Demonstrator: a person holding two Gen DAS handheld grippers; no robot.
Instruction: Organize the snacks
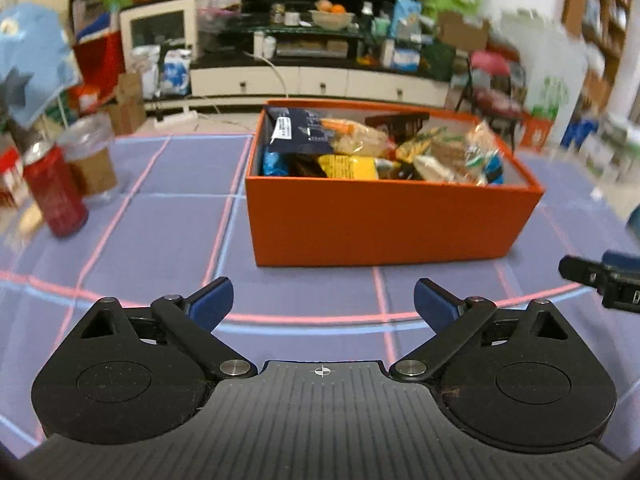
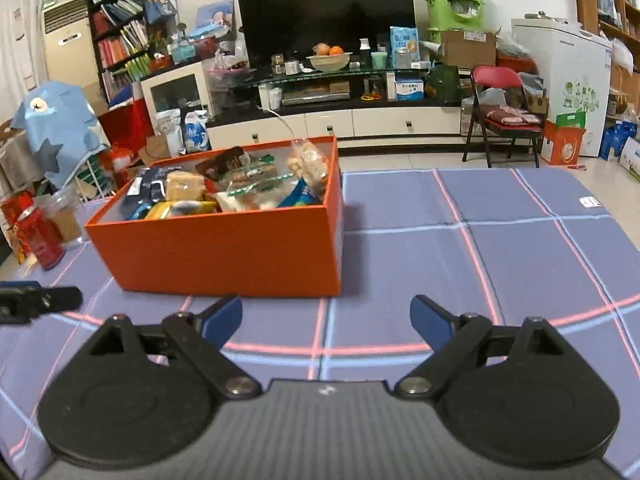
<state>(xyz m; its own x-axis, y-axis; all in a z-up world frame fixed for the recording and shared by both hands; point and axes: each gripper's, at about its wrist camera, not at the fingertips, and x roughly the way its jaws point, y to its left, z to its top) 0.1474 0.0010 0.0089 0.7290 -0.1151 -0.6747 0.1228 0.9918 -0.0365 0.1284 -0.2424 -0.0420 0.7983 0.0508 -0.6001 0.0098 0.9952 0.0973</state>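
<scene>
The left tool [image 1: 323, 300] is being held with its jaws apart and nothing between them, above the checked cloth of the table [image 1: 168, 216]. The right tool [image 2: 326, 318] is likewise being held apart and empty. Just beyond both, the orange box [image 1: 384, 224] is resting on the table, filled with snack packets [image 1: 360, 152]. To the far left, a red can [image 1: 56, 196] is standing beside a clear jar [image 1: 90, 156].

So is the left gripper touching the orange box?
Apart. In the left wrist view, the left gripper hangs open with bare tablecloth between its fingertips and the orange box.
</scene>
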